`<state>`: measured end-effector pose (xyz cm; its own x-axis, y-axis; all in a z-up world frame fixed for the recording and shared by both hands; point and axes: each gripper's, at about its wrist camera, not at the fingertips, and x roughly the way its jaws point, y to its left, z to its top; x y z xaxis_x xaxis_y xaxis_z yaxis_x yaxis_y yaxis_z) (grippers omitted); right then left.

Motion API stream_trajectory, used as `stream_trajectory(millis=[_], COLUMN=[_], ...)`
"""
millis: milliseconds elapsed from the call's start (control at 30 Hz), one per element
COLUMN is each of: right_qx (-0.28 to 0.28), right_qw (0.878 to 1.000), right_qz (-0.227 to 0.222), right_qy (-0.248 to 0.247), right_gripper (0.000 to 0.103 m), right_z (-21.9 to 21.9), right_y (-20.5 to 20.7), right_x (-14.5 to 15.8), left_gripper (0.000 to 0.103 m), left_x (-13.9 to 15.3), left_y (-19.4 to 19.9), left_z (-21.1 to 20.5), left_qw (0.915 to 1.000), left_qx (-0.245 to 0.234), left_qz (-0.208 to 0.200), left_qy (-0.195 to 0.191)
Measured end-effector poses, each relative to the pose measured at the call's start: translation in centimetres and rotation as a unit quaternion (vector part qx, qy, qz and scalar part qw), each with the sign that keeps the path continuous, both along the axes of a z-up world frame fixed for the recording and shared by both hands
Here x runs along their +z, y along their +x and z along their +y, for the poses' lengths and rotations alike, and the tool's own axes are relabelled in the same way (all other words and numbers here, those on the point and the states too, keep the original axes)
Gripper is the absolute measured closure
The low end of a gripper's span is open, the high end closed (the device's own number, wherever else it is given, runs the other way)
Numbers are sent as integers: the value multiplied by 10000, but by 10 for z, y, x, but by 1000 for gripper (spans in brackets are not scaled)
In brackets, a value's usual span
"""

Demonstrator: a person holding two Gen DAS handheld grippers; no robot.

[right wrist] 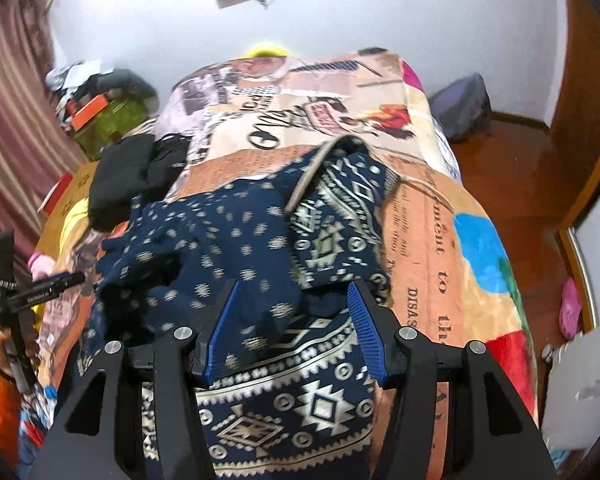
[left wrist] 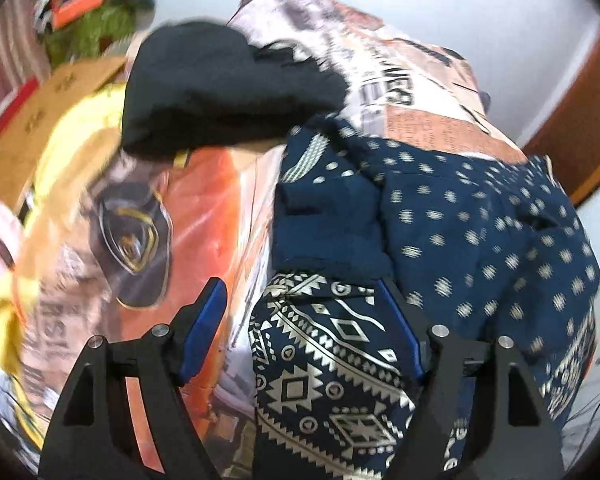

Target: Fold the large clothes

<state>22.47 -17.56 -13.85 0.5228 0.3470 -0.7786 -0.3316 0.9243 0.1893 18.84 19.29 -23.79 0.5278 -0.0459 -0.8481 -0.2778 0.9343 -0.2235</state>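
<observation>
A large navy garment with cream dots and a geometric border [left wrist: 460, 232] lies crumpled on a printed blanket [left wrist: 220, 208] on the bed. It also shows in the right wrist view [right wrist: 228, 248]. My left gripper [left wrist: 300, 292] is open, with the garment's patterned border bunched between its blue fingers [left wrist: 204, 320]. My right gripper [right wrist: 294, 292] is open over the garment, with cloth lying between its fingers [right wrist: 364, 320]. Neither pair of jaws is closed on the fabric. The left gripper's body shows at the left edge of the right wrist view [right wrist: 32, 292].
A black garment [left wrist: 220, 88] lies bunched further up the bed, also in the right wrist view [right wrist: 132, 176]. A cardboard box [left wrist: 52, 112] and clutter [right wrist: 100, 108] stand left of the bed. Wooden floor [right wrist: 512, 184] runs along the right side.
</observation>
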Motion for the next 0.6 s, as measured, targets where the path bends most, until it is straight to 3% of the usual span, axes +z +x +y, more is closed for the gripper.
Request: stream_trajectory(millis=[100, 267, 400, 600], right_qx=[-192, -417, -539, -594], right_qw=[9995, 9968, 9959, 9881], right_qz=[227, 561, 612, 1115], right_qy=[101, 385, 381, 882], right_gripper=[52, 52, 52, 49], right_z=[-9, -21, -27, -26], right_y=[12, 31, 48, 76], right_x=[-11, -30, -37, -57], left_gripper=[28, 28, 28, 28], left_x=[-21, -48, -61, -72], left_y=[11, 30, 44, 63], left_z=[14, 22, 21, 22], left_qw=[9977, 9869, 9822, 9771], left_qx=[271, 193, 76, -63], left_qz=[159, 175, 120, -76], left_qy=[-592, -1592, -1871, -2124])
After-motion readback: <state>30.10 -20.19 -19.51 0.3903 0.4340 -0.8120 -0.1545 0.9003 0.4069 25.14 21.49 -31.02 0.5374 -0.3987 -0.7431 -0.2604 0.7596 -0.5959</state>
